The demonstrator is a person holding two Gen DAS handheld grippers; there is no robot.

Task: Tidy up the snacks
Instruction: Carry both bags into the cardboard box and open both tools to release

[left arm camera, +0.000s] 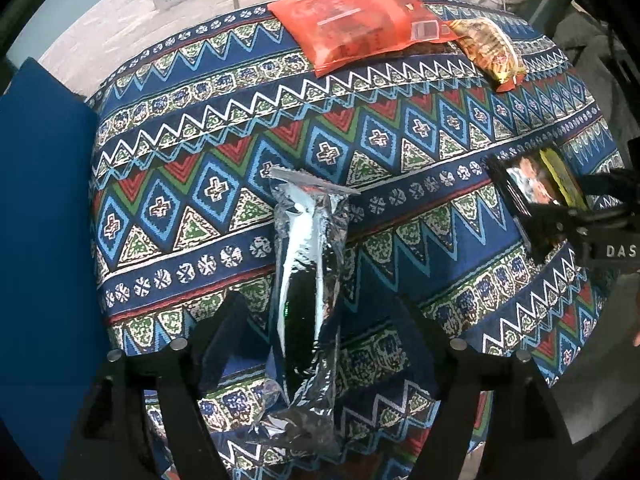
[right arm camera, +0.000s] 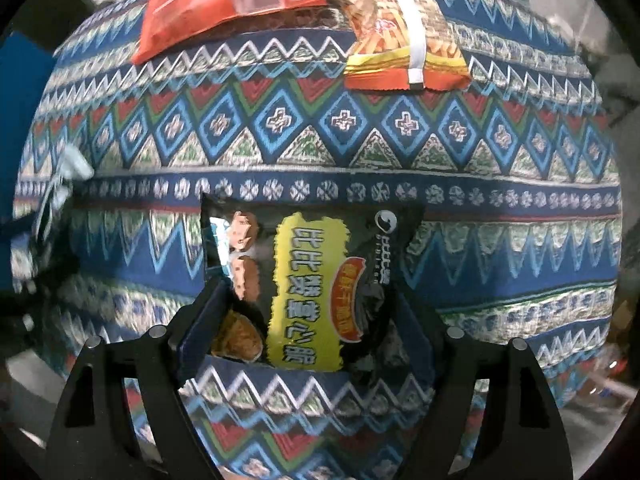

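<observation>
Patterned tablecloth (left arm camera: pixel 400 128) covers the table. Pointing down, the left gripper (left arm camera: pixel 320 344) stands wide around a silver packet (left arm camera: pixel 308 280), pads clear. Also pointing down, the right gripper (right arm camera: pixel 308 320) straddles a black snack bag (right arm camera: pixel 308 288); contact is unclear.

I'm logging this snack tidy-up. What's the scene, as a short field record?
surface: patterned tablecloth
far edge: red packet beside striped snack bag
left tool: open, silver packet between its fingers
right tool: open, black and yellow packet between its fingers
left side: blue panel
</observation>
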